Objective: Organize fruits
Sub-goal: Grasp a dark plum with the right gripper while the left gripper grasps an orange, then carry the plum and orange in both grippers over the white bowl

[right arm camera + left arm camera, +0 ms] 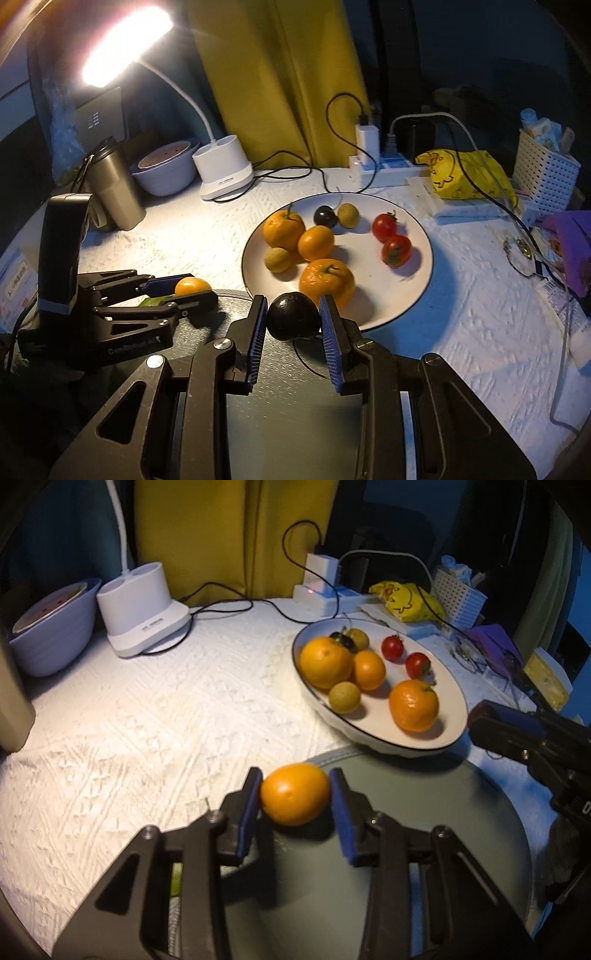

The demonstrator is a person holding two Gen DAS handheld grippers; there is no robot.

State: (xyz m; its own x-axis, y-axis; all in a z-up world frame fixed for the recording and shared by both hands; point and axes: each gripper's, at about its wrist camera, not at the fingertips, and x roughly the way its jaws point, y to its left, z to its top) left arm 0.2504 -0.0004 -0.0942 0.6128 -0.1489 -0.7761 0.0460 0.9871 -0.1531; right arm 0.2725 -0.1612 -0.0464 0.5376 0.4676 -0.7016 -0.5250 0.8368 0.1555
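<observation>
My left gripper (pixel 294 798) is shut on a small orange (pixel 294 799) above the rim of a dark round plate (pixel 424 830); it also shows in the right wrist view (pixel 184 288). My right gripper (pixel 293 317) is shut on a dark round fruit (pixel 293 316) over the same dark plate (pixel 295 398). A white plate (pixel 413 295) behind holds three oranges (pixel 325 282), two red tomatoes (pixel 396 250), two small green-brown fruits (pixel 277 259) and a dark fruit (pixel 325 216). The white plate's rim (pixel 454 686) shows in the left wrist view too.
A white lamp base (pixel 225 173) with a lit lamp (pixel 122 48), a lilac bowl (pixel 166 173) and a steel tumbler (pixel 118 192) stand at the back left. A power strip (pixel 373 166), cables, a yellow bag (pixel 465 173) and a white basket (pixel 546 173) sit at the back right.
</observation>
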